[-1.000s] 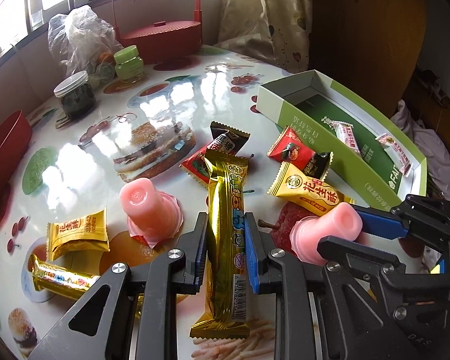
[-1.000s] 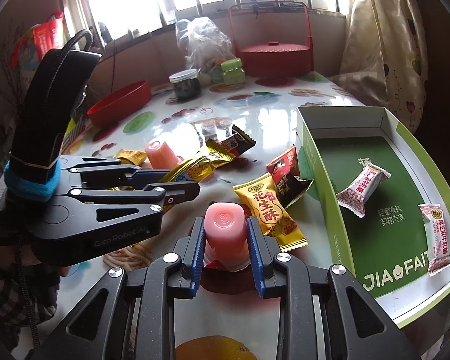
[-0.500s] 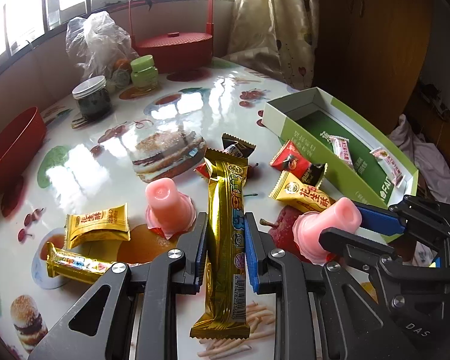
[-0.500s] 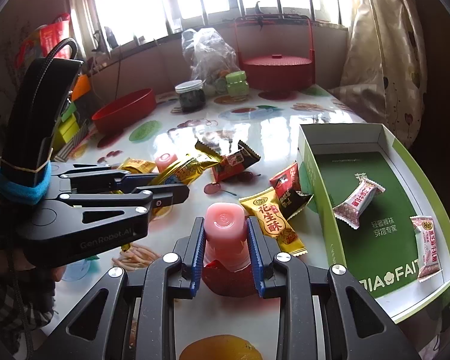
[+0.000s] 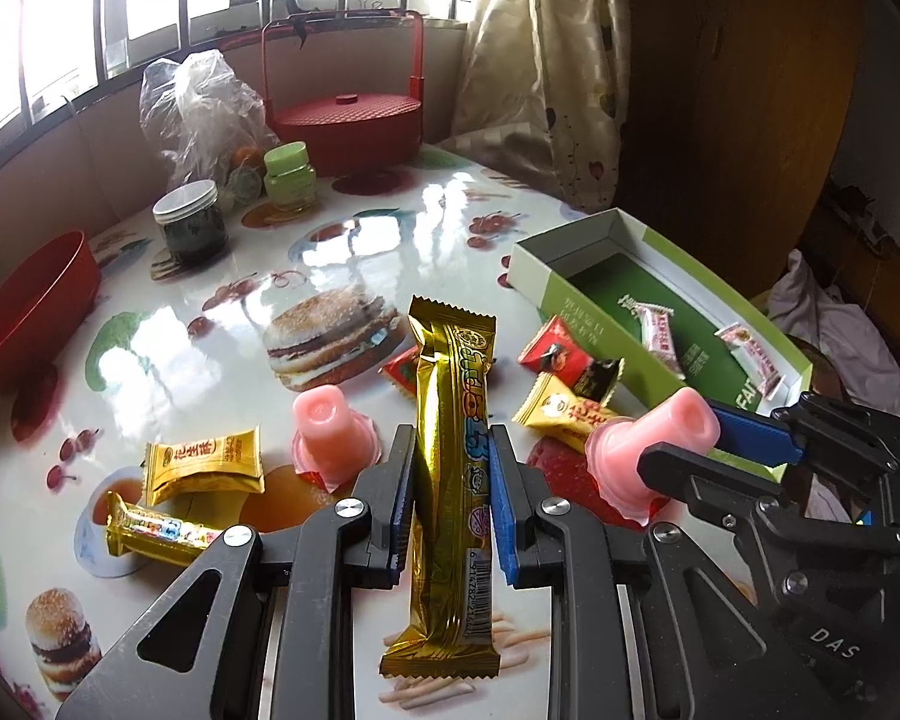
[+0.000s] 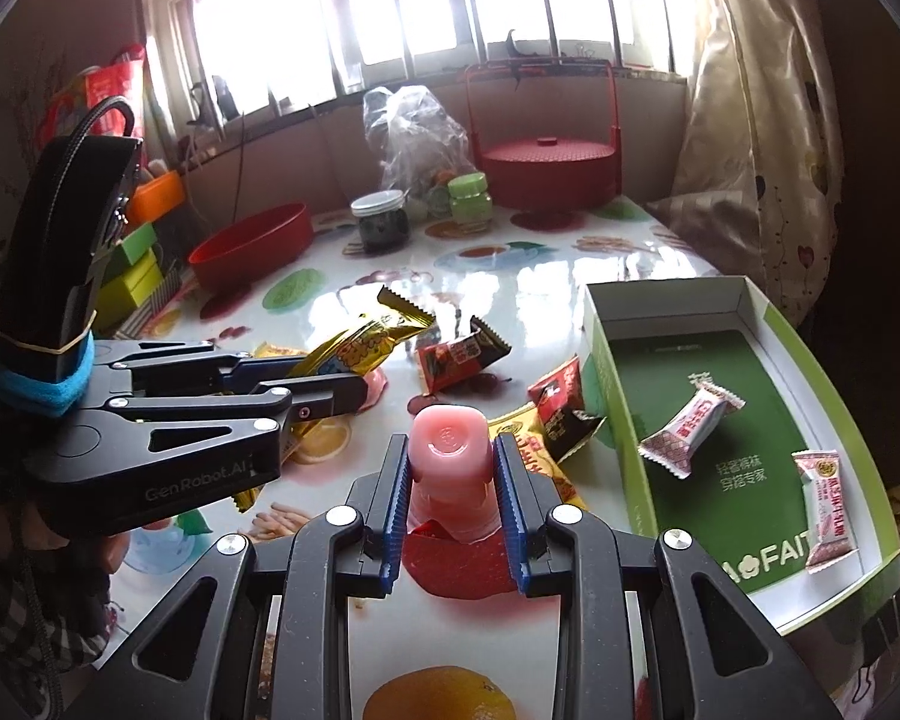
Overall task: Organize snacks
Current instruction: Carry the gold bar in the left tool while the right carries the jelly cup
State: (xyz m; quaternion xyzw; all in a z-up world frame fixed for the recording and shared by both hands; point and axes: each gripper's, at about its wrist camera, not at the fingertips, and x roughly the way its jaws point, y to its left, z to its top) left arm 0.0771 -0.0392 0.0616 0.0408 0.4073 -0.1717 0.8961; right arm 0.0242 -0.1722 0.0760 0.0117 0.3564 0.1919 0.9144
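The counter [image 5: 390, 228] is a glossy white sheet printed with burgers, cherries and fruit, and it throws back glare from the barred window behind it. The left gripper [image 5: 447, 504] has its jaws pinching a long gold snack bar [image 5: 450, 480], which stands lengthwise between them, clear of the surface. The right gripper [image 6: 450, 504] has its jaws clamped on a pink jelly cup [image 6: 448, 450], held bottom-up.

Right of both sets of jaws lies an open green box [image 6: 768, 324] with two pink-and-white wrapped candies [image 6: 690, 426] inside. Between the jaws and the box lie a yellow packet [image 5: 576, 414] and a red-and-black one [image 5: 570, 360]. Left of the left jaws sit a second pink jelly cup [image 5: 327, 438], a yellow packet [image 5: 204, 465] and a short gold bar [image 5: 156, 531].

Far beyond the jaws, near the window, stand a red lidded basket with a handle [image 5: 348, 126], a crumpled clear bag [image 5: 198, 114], a green jar [image 5: 288, 174], a dark jar with a white lid [image 5: 189, 222] and a red bowl [image 5: 36, 306]. A patterned curtain [image 5: 546, 60] hangs beside a dark wooden cupboard [image 5: 738, 90].
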